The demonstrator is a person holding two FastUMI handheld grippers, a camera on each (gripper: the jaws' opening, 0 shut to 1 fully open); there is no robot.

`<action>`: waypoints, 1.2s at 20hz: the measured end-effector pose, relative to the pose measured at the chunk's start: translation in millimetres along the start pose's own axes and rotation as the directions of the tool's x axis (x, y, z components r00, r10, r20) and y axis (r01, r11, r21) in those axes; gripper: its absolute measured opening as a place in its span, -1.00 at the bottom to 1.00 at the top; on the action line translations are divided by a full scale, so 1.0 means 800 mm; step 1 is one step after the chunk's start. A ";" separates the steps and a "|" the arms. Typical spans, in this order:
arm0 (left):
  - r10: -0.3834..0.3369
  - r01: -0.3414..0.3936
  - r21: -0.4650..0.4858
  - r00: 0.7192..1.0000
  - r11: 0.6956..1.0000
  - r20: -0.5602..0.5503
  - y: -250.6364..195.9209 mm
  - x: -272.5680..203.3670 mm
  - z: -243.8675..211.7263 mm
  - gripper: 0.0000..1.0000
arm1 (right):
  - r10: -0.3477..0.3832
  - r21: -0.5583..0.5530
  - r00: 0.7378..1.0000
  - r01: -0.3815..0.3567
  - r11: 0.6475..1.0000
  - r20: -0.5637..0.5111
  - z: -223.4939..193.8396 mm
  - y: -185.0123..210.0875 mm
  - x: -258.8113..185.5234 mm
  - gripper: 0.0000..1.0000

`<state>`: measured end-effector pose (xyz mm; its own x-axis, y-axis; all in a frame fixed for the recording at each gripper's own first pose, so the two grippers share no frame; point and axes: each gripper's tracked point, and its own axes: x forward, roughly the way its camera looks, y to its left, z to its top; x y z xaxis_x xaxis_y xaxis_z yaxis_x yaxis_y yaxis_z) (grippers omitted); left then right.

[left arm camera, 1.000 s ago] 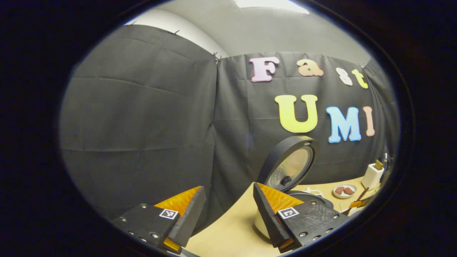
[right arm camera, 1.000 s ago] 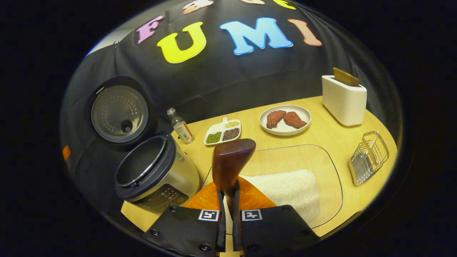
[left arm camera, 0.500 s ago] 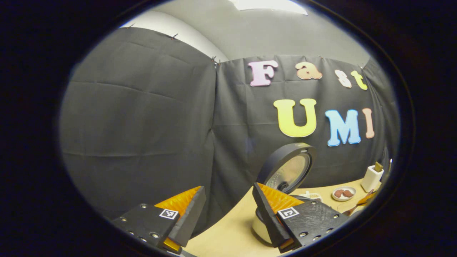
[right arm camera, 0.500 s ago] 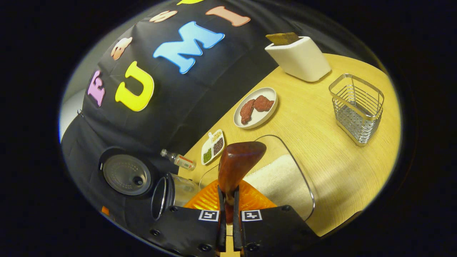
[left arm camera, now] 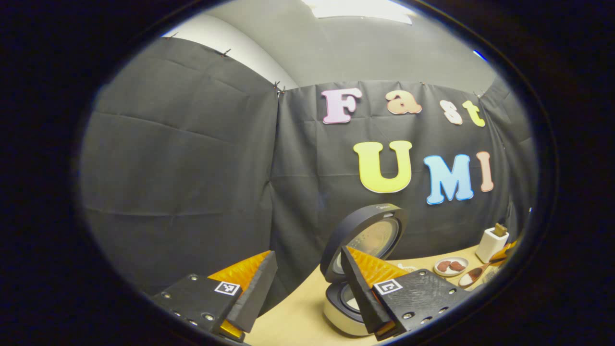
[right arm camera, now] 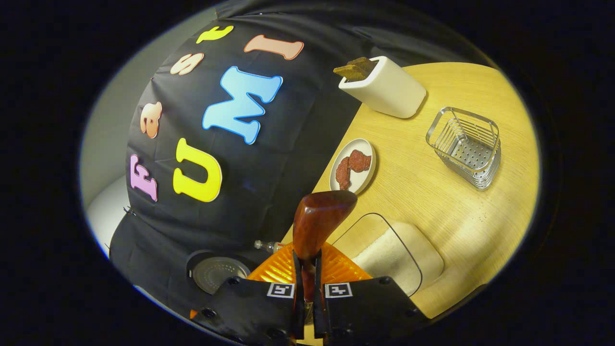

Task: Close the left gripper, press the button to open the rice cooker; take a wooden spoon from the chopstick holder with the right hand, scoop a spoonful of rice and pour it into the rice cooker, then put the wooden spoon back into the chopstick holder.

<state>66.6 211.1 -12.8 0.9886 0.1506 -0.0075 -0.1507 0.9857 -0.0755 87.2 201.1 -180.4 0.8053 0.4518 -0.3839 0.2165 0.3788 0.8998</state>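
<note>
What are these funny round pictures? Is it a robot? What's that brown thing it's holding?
No robot: a person holds two grabbing tools, each carrying a camera that looks along its fingers. In the left gripper view, the left gripper has its jaws open, and beyond it stands the rice cooker with its lid up. In the right gripper view, the right gripper has its jaws squeezed on a wooden spoon. On the wooden table lie a clear tray of rice, a plate of meat, a wire chopstick holder and a white toaster.
</note>
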 end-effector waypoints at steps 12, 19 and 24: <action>0.020 -0.020 -0.025 1.000 0.999 0.001 0.030 -0.003 -0.003 0.69 | 0.138 0.053 0.987 -0.134 0.990 -0.077 -0.067 0.106 0.020 -0.83; 0.072 -0.072 -0.005 0.997 0.997 -0.017 0.074 -0.007 -0.017 0.72 | 0.173 0.028 0.970 -0.171 0.985 -0.173 -0.142 0.135 0.064 -0.91; 0.105 -0.104 0.014 0.993 0.994 -0.046 0.100 -0.015 -0.027 0.70 | 0.198 -0.013 0.955 -0.206 0.979 -0.222 -0.187 0.148 0.091 -0.83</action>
<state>43.0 286.6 -40.3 0.9665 0.2491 -0.0616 -0.2528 0.9656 -0.0608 88.7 399.7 -132.4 0.6888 0.6859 -0.2347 0.0387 0.2886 0.9567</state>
